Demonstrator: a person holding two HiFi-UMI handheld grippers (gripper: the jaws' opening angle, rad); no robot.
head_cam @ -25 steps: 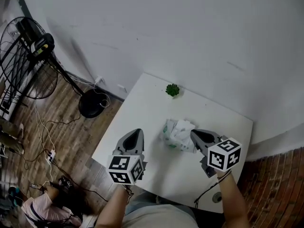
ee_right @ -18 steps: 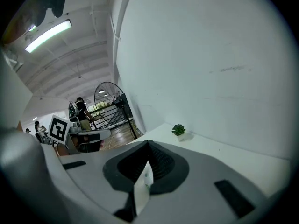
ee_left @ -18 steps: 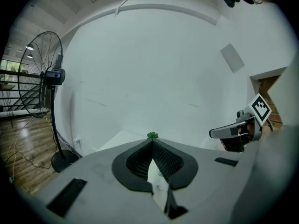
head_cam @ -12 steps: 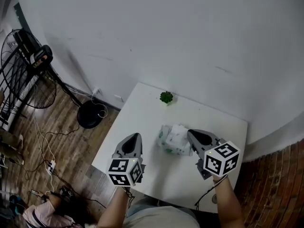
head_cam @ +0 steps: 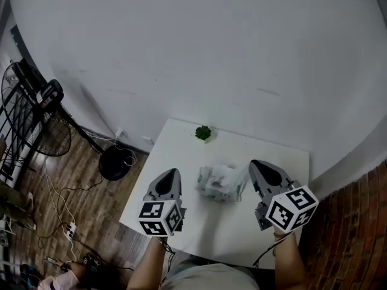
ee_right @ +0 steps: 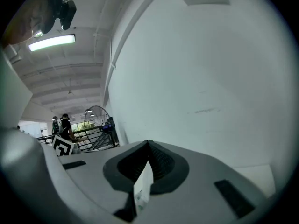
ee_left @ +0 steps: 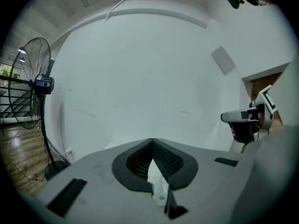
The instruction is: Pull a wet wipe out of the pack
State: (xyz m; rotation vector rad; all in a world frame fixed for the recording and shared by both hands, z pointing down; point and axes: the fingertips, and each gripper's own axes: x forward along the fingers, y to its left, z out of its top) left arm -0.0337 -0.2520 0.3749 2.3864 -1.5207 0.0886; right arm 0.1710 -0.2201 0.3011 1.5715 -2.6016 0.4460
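Observation:
The wet wipe pack (head_cam: 220, 183) lies near the middle of the white table (head_cam: 181, 150), white with green print, with a crumpled wipe (head_cam: 227, 173) standing up out of its top. My left gripper (head_cam: 170, 173) is to the left of the pack, apart from it, jaws closed with nothing in them. My right gripper (head_cam: 256, 164) is just right of the pack, jaws closed and empty. In the left gripper view the jaws (ee_left: 152, 142) meet at the tip, and the pack (ee_left: 159, 190) shows in the gap below. The right gripper view shows the jaws (ee_right: 149, 143) meeting too.
A small green plant (head_cam: 203, 133) stands at the table's far edge by the white wall. A standing fan (head_cam: 36, 107) with its round base (head_cam: 115, 162) and cables is on the wooden floor at the left. The brick floor begins past the table's right edge.
The head view has tilted up, showing more wall. My right gripper has drawn a little to the right, away from the pack. The left gripper has kept its place.

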